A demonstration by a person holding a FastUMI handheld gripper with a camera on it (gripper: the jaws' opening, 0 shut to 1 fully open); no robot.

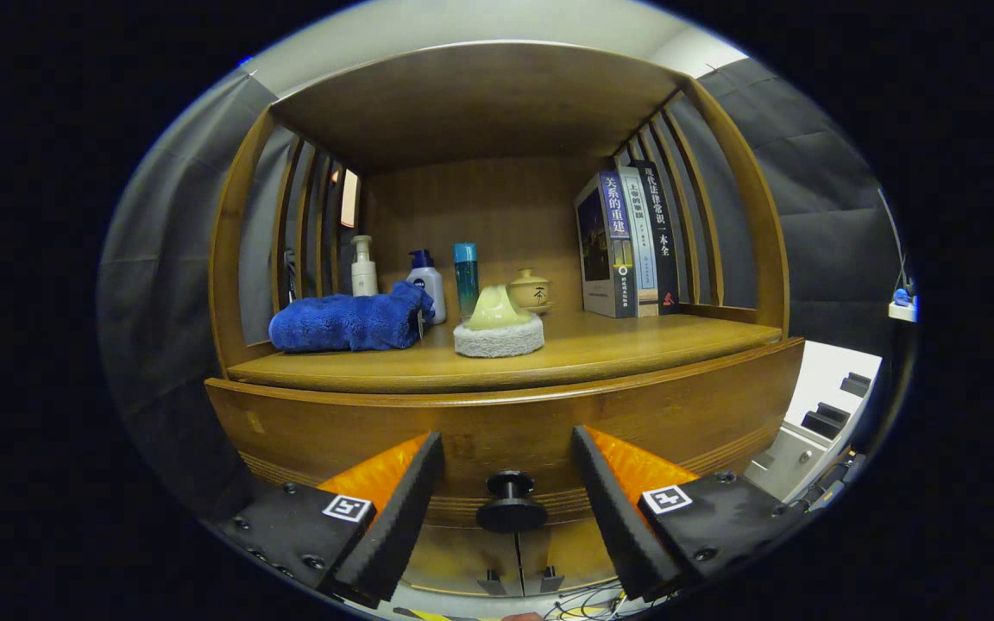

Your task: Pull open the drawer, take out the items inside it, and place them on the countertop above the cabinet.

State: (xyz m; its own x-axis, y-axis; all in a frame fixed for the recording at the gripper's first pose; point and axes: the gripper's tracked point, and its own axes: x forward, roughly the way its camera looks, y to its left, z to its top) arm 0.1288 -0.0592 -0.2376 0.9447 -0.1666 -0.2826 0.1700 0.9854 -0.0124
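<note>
A wooden cabinet faces me, its drawer front (497,423) closed flush under the countertop (600,349). A round black knob (511,504) sticks out of the drawer front. My gripper (507,470) is open, and the knob sits between its two fingers, which stand apart from it on both sides. What lies inside the drawer is hidden.
On the countertop lie a blue towel (350,321) at the left and a round scrubber with a pale yellow handle (498,329) in the middle. Behind them stand bottles (425,283), a small lidded pot (530,290) and upright books (631,243) at the right. White equipment (816,423) sits beyond the cabinet's right side.
</note>
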